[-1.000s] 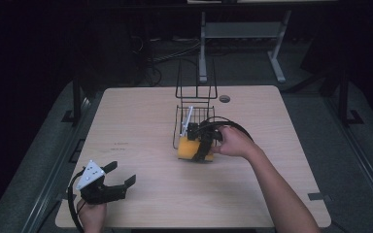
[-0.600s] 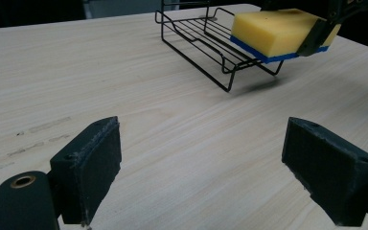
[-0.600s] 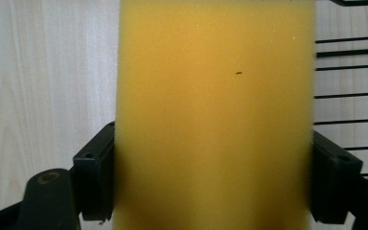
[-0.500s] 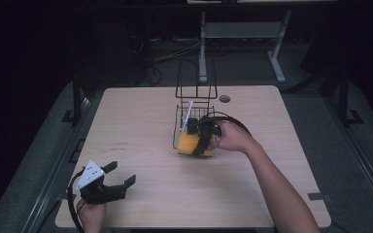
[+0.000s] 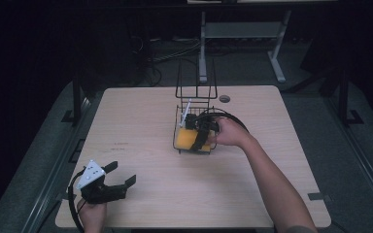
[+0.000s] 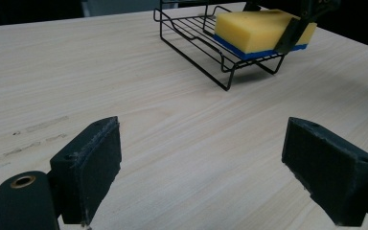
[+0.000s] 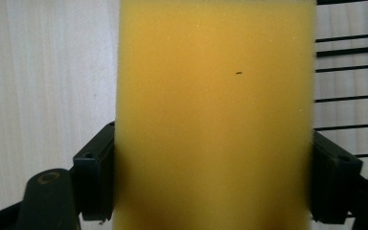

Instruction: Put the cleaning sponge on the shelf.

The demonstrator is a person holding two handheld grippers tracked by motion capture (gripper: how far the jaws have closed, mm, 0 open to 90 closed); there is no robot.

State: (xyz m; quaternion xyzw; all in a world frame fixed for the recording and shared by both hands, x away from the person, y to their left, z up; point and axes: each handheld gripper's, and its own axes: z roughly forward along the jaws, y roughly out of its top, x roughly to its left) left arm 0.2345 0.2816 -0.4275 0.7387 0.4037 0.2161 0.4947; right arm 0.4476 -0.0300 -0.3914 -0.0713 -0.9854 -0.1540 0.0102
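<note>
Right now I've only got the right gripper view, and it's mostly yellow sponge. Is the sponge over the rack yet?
Observer: Yes. In the left gripper view the sponge lies on the wire rack, with the right tool gripping it from the sides.
Operator: Does the sponge have another layer I can't see?
Observer: It has a blue layer underneath, facing the rack's wires.
Operator: Where's the left tool?
Observer: The left tool is open at the table's near-left corner, well apart from the rack.
Operator: Is anything else on the rack?
Observer: The high view shows a tall wire handle rising at its far end.
</note>
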